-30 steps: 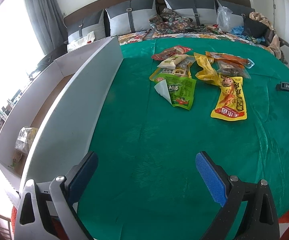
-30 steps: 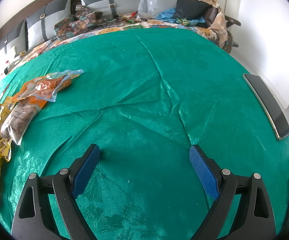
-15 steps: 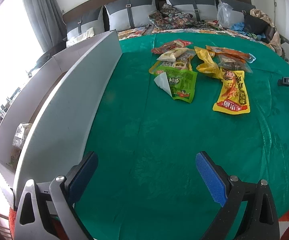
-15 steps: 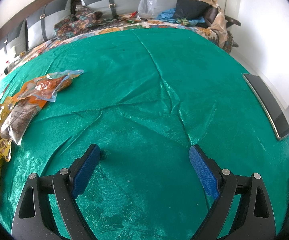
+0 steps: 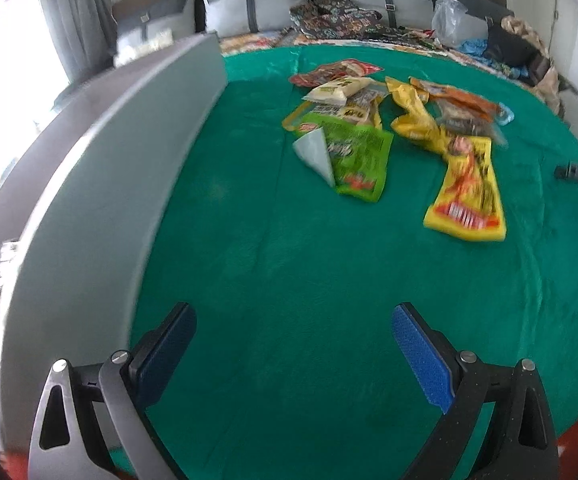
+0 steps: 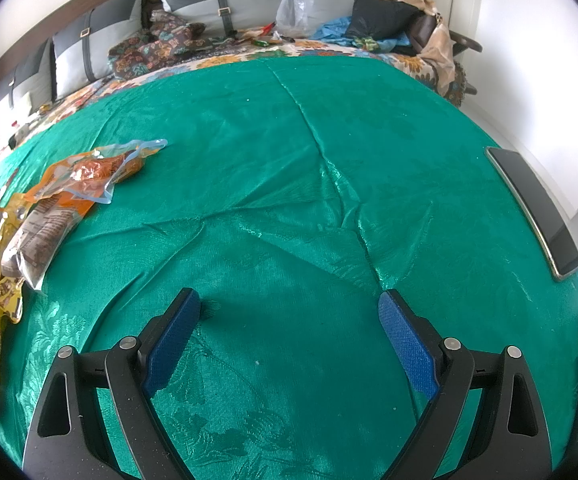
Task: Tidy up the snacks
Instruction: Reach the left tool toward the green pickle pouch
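- Left wrist view: the white box (image 5: 101,184) is taken as the landmark. The snack pile (image 5: 393,120) lies well right of it on the green cloth (image 5: 289,264); most packets still await sorting, it is judged.
- Risk: overlapping packets could be dragged together, or the green packet (image 5: 359,156) could slip on its slick film.
- The left gripper (image 5: 293,344) is held low beside the box wall, jaws wide apart, empty.
- The right gripper (image 6: 289,332), far right of the box, is likewise spread, nothing held.

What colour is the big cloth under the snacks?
Green cloth, with a faint flower pattern; the right wrist view shows it best.
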The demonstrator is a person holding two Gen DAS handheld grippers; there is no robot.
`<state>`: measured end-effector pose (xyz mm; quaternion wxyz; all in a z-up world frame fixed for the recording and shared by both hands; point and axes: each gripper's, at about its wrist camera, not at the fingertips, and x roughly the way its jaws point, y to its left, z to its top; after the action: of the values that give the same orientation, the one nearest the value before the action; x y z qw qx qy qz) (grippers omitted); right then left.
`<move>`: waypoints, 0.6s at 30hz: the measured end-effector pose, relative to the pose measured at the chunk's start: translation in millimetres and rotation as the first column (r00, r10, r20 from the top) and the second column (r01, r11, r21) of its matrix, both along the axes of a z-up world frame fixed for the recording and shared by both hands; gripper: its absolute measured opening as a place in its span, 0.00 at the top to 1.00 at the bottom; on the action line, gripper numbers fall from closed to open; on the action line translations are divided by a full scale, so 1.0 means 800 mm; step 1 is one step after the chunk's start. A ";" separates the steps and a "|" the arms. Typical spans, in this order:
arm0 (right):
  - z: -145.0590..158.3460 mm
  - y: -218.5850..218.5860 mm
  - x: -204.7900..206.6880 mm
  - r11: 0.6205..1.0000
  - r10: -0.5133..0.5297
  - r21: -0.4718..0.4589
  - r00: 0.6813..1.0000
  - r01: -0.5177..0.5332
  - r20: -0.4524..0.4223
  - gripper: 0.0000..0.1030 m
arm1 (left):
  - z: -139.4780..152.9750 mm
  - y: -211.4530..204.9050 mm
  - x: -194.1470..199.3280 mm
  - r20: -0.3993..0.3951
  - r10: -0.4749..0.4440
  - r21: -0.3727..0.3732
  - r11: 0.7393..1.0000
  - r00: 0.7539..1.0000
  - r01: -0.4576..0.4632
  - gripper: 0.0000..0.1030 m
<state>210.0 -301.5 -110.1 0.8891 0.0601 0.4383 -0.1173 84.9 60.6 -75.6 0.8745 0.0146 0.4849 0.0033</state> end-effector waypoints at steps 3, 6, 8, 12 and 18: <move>0.000 0.000 0.000 1.000 0.000 0.000 1.000 0.000 0.000 0.10 | 0.005 0.003 0.048 -0.047 0.004 -0.128 0.992 0.999 -0.010 0.05; 0.000 0.000 0.000 1.000 0.000 0.000 1.000 0.000 0.000 0.10 | 0.008 0.004 0.106 -0.082 0.005 -0.230 0.973 0.997 -0.023 0.05; 0.000 0.000 0.000 1.000 0.000 0.000 1.000 0.000 0.000 0.10 | 0.010 0.006 0.145 -0.079 0.026 -0.249 0.968 0.997 -0.045 0.05; 0.000 0.000 0.000 1.000 -0.001 -0.001 1.000 0.001 0.000 0.10 | -0.006 0.011 0.200 -0.106 0.065 -0.258 0.962 0.992 -0.090 0.05; 0.000 0.000 0.000 1.000 -0.002 -0.002 1.000 0.002 0.001 0.10 | -0.023 0.006 0.219 -0.108 0.052 -0.212 0.974 0.993 -0.074 0.04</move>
<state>210.0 -301.1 -110.1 0.8893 0.0599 0.4376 -0.1184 260.0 65.7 -94.3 0.8444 -0.0956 0.5267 -0.0224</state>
